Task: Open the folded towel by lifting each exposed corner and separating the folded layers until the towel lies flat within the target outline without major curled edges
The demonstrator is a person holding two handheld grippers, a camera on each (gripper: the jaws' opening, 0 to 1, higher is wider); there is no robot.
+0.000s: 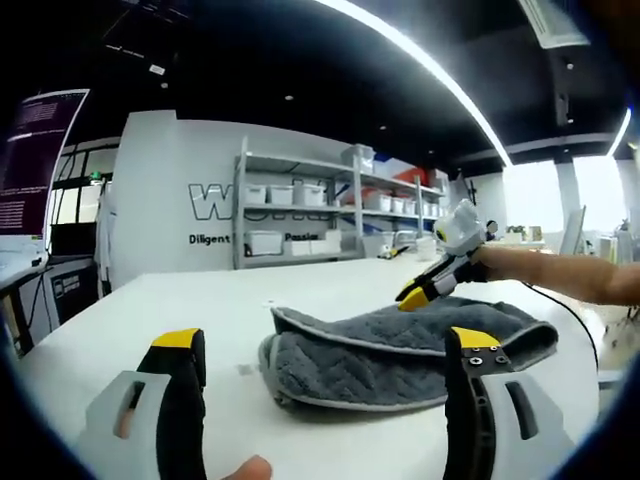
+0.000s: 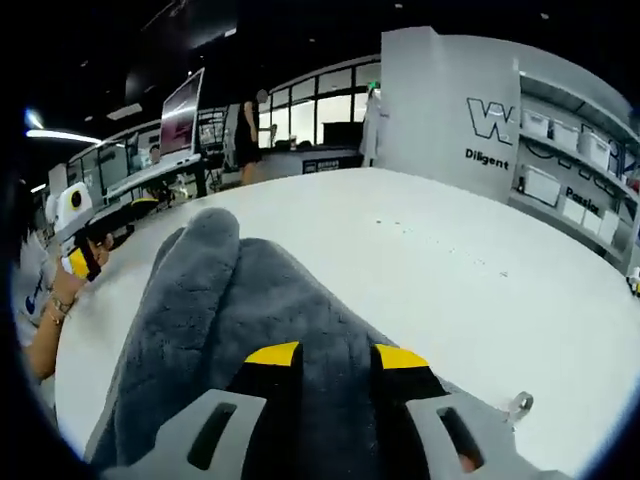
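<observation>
Here, a broad white bench point(image 1: 150, 310) carries one thing: the grey towel point(image 1: 400, 350), still folded, a thick bundle with stacked layers showing along its near edge. No target outline can be made out on the surface. Shelving with white bins point(image 1: 300, 215) stands well behind, against a wall.

In the left gripper view the towel lies ahead and to the right of the left gripper point(image 1: 325, 370), its long axis running across the view, left to right. The left fingers point(image 1: 180, 355) stand wide apart, released, holding nothing, short of the towel's near folded edge.

The right gripper point(image 2: 335, 358) is the nearer one. From the left gripper view it comes in from the right and sits at the towel's top fold. In the right gripper view the towel runs lengthwise away from the fingers, and grey pile sits between the two yellow tips point(image 2: 272, 354), which stand close together. They look clenched on a fold of the towel, though the contact itself is hidden under the cloth.

Judgement: the step in hand is lifting the top layer from the right end. The left gripper would need to close the gap to pin or take the near corner.
</observation>
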